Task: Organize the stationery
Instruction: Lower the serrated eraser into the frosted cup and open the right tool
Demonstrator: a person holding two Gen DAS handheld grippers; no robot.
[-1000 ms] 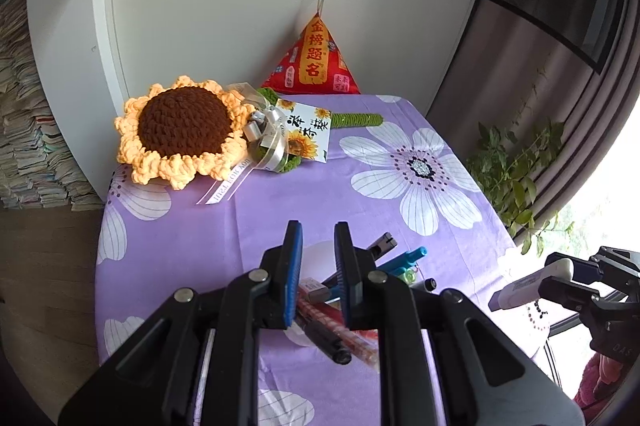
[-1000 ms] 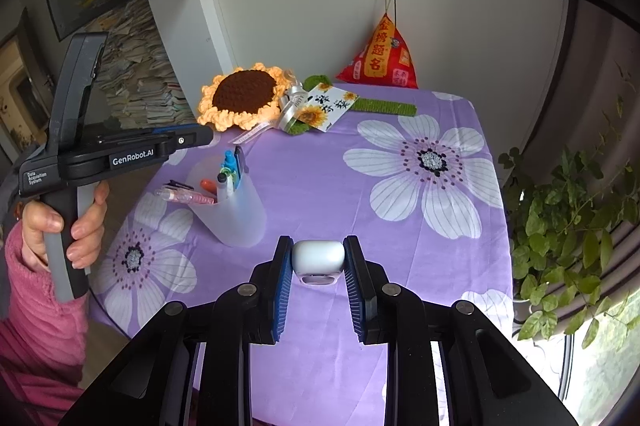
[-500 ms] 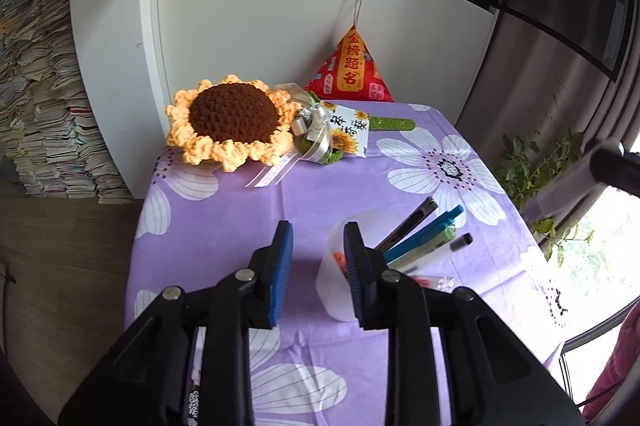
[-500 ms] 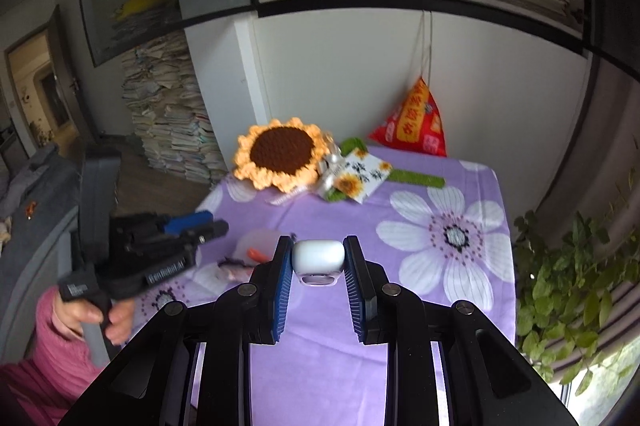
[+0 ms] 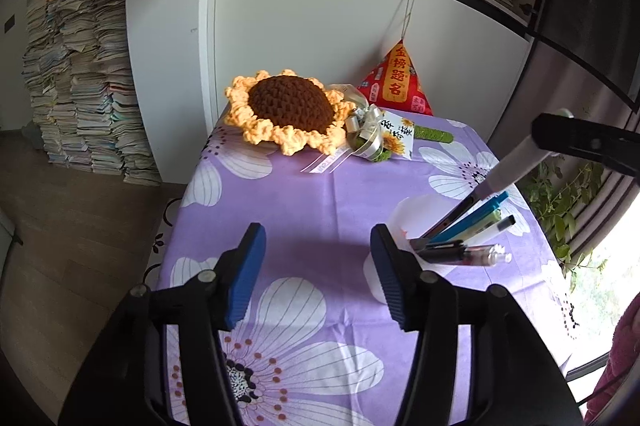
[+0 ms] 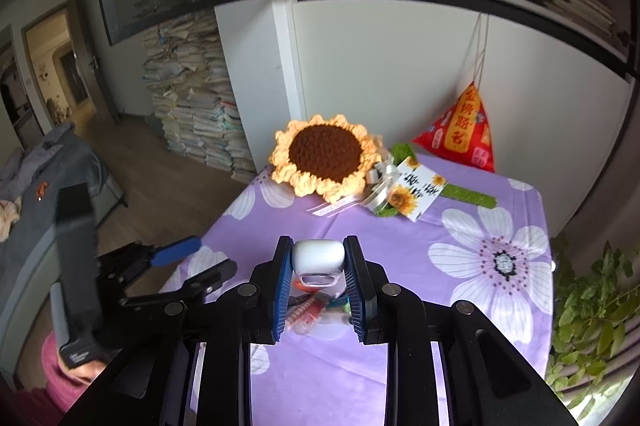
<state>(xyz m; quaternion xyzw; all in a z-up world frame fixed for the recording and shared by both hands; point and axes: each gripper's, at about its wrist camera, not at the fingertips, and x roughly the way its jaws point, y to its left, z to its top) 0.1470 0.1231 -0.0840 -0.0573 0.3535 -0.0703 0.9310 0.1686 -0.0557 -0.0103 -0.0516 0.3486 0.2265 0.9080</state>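
Two grippers are working: right gripper (image 6: 318,282) is pinching a white correction-tape case (image 6: 319,256) directly above the pen cup (image 5: 424,216), long axis slanting downward; left gripper (image 5: 318,270) is gaping empty beside it.

Daylight enters from the right of both tongs, blowing out the window (image 5: 608,258) to white glare. The purple tablecloth (image 5: 320,210) is evenly lit, with a soft shadow between the left gripper (image 5: 318,270) fingers. Fisheye bends the shelves and darkens corners. The left gripper (image 6: 132,274) shows motion blur.
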